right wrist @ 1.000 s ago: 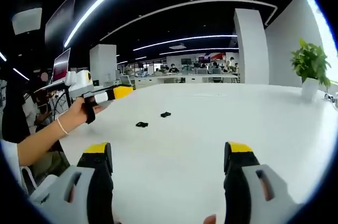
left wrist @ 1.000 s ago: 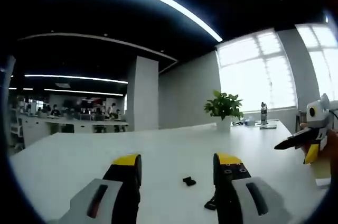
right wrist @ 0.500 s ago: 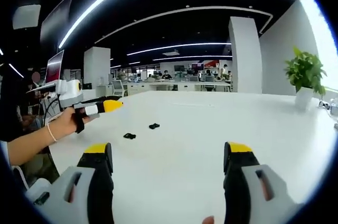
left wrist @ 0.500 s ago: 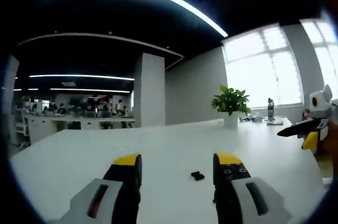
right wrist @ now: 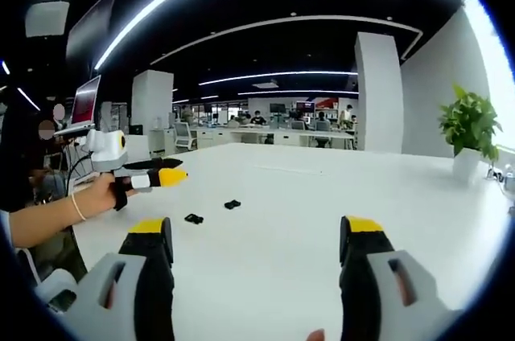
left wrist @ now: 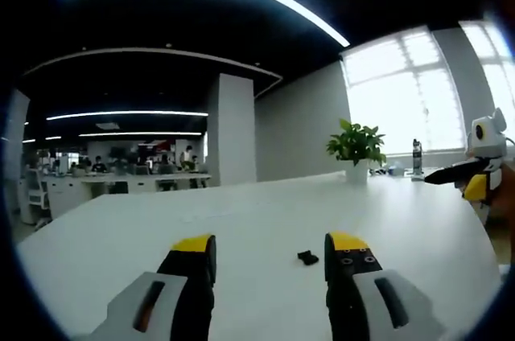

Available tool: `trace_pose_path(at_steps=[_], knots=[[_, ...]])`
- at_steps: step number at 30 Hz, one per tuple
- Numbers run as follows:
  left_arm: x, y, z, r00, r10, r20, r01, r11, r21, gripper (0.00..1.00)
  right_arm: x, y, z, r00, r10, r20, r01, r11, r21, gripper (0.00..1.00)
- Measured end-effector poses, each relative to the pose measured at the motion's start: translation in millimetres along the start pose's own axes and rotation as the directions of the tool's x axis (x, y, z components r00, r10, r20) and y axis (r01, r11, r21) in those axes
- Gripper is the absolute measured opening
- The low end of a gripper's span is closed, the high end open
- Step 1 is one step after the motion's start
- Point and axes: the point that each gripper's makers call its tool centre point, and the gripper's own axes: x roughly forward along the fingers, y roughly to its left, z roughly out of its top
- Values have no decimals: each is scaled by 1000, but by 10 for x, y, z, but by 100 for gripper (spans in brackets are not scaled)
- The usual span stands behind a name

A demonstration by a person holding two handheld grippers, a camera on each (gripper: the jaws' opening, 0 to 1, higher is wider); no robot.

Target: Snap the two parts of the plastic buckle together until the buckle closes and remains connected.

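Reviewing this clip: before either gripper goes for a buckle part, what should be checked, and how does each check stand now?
1. Both buckle parts in sight: ok, near part and far part lie on the white table.
2. Parts joined: not ok, they lie apart.
3. Left gripper open and empty: ok.
4. Right gripper open and empty: ok.
5. Path to the parts unblocked: ok, bare table around them.
6. Which part is plug or socket: cannot tell, too small.
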Motion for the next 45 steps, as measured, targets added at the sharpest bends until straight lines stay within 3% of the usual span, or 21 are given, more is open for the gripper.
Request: trace_pose_path(at_steps=[11, 18, 26, 32, 42, 45], knots=[[0, 42, -34, 1000, 15, -12, -15, 1000, -10, 54, 165, -71, 149, 1000, 20, 5, -20, 1000, -21, 85], [0, 50, -48, 1000, 19, -20, -19, 1000, -3, 54, 418, 4, 283, 992, 122, 33, -121, 992, -33, 86], [15, 36, -90, 998, 38, -45, -35, 997, 72, 54, 613, 33, 455, 981, 186, 62, -179, 978, -107, 87], [13, 50, -76, 998, 36, -44, -33, 996, 80, 54, 731, 110, 450, 970, 238, 52, -228, 963, -142, 87], [17, 105, -29, 998, 51, -25, -49, 996, 71, 54, 968, 165, 353, 965, 259, 46, -250, 956, -154, 86], [9, 114, -24, 998, 52, -21, -51, 997, 60, 54, 1061, 209, 266, 960, 279, 7, -275, 950, -148, 86]])
